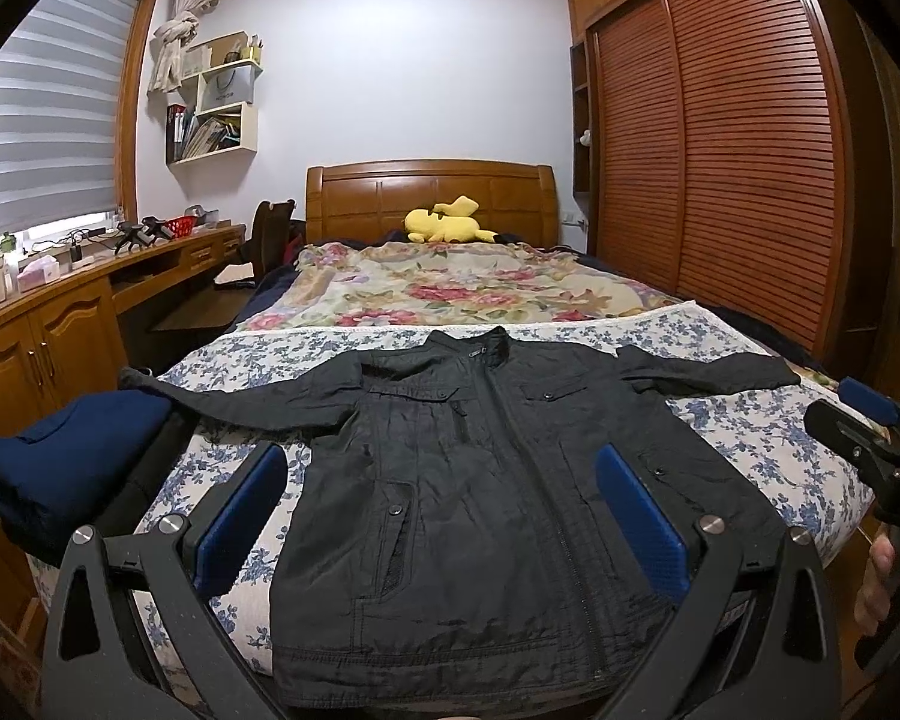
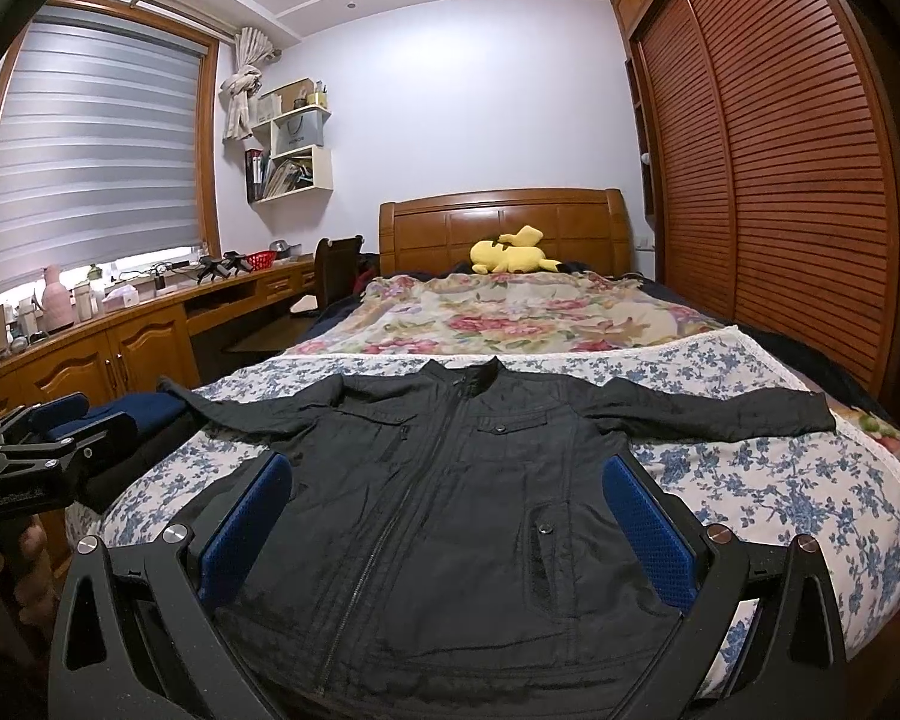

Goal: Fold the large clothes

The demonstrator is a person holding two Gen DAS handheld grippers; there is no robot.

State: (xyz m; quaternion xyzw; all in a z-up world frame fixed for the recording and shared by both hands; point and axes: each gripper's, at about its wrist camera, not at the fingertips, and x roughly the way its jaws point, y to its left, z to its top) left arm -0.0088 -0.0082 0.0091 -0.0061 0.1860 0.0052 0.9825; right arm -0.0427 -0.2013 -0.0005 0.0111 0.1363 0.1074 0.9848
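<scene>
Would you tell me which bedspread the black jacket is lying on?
The black jacket lies on the blue-flowered white bedspread, nearest the grippers; the pink-flowered beige one lies beyond.

The jacket [image 1: 480, 480] is black cloth, thin and finely creased, with a matt to faint sheen, dull snap buttons and a zip. My left tongs [image 1: 444, 516] and right tongs [image 2: 450, 522] have matt black plastic arms, bright metal pivot bolts and blue pads [image 1: 642, 516] with a rough dotted texture. The sheet [image 2: 780, 480] is matt printed cloth. The headboard [image 1: 432, 192] and wardrobe doors [image 1: 720, 138] are glossy varnished wood. The toy [image 2: 510, 252] is yellow plush.
</scene>
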